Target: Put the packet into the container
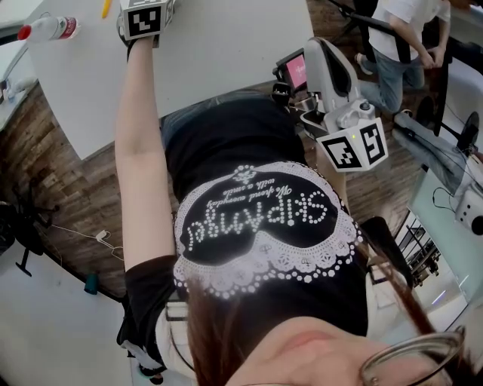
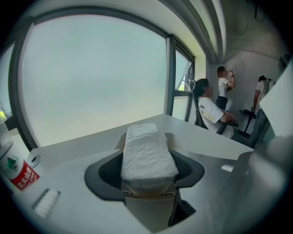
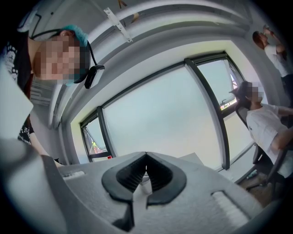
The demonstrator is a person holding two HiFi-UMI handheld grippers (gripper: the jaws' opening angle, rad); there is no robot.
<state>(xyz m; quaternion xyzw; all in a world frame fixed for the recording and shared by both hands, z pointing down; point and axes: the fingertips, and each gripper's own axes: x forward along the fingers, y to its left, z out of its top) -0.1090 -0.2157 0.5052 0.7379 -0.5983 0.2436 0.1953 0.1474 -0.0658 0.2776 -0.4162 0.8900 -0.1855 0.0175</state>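
Observation:
A white packet (image 2: 146, 153) lies lengthwise between the dark pads of my left gripper (image 2: 147, 170), which is shut on it just above the white table (image 2: 201, 137). In the head view the left arm reaches far out over that table (image 1: 226, 45), and only the marker cube of the left gripper (image 1: 143, 19) shows. My right gripper (image 1: 343, 128) is held close to the body, off the table. Its jaws (image 3: 145, 171) are shut with nothing between them and point up at the windows. No container is in view.
A clear bottle with a red label (image 1: 49, 29) lies at the table's far left, also close on the left as the bottle (image 2: 16, 167). A yellow object (image 1: 106, 7) sits by the cube. People (image 2: 211, 112) sit and stand beyond the table's right end.

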